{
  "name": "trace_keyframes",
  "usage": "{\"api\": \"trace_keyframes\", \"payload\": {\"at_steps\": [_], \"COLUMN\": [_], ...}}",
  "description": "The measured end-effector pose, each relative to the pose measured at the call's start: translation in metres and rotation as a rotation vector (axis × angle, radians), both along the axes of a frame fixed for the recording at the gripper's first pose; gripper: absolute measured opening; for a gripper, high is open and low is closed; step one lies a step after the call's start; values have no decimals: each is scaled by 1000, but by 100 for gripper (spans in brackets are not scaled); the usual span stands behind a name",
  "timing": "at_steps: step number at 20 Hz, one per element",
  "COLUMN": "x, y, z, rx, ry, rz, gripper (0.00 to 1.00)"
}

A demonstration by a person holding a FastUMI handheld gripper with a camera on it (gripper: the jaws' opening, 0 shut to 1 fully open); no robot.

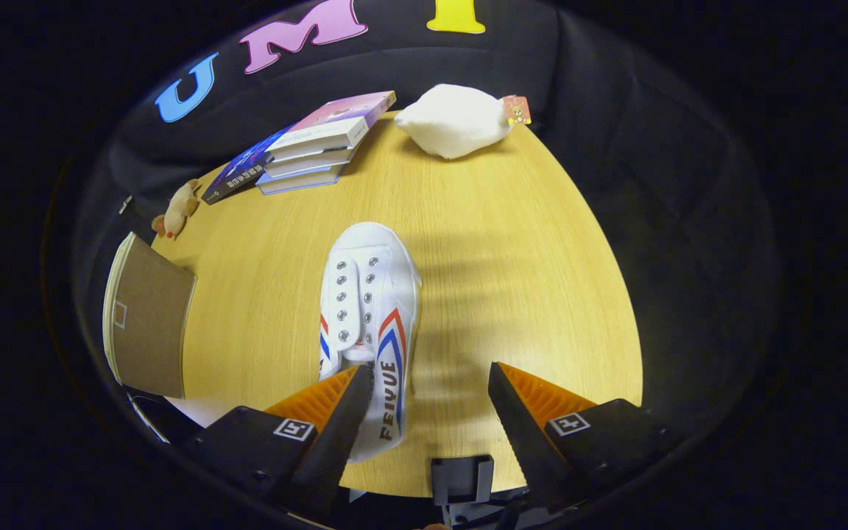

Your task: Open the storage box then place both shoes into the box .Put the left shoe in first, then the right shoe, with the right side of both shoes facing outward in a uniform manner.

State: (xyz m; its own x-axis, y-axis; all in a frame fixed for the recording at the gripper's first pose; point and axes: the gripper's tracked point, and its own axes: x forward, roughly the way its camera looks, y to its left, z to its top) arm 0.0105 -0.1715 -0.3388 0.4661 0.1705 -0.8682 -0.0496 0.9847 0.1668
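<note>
Far left of the frame: a brown box (pixel 146 316) stands at the left edge of the round wooden worktop (pixel 527 294), its flat brown face turned toward the shoe. A white sheet (pixel 199 407) lies below it, at the lower left.

Upper left: a small tan toy (pixel 177 210) lies at the worktop's rim, above the box. To its right, a stack of books (pixel 306 143) lies slanted near the back rim.

Centre: one white shoe (pixel 372 324) lies flat on the worktop, toe pointing toward the top of the frame, heel toward the bottom. It has empty metal eyelets and red and blue stripes on its side. It sits well apart from the box, bare wood between them.

Upper centre: a white plush (pixel 457 118) with a small tag lies at the back rim, right of the books.

Bottom of the frame: the tool (pixel 431 383) is spread wide and holds nothing. Its left finger overlaps the shoe's heel side in the view; contact cannot be confirmed. The right finger hangs over bare wood, well apart from the shoe.
</note>
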Motion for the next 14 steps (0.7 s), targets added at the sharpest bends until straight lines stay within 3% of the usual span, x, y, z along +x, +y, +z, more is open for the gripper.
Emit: {"api": "trace_keyframes", "payload": {"at_steps": [4, 6, 7, 8, 9, 11, 14], "x": [9, 13, 15, 16, 14, 13, 16], "y": [8, 12, 18, 22, 29, 28, 27], "z": [-16, -18, -19, -20, -20, -23, -24], "rx": [37, 57, 74, 98, 120, 103, 90], "ry": [28, 37, 43, 51, 62, 77, 84], "rz": [5, -2, -10, -17, -27, -52, -78], "gripper": [99, 93, 80, 76, 59, 37, 29]}}
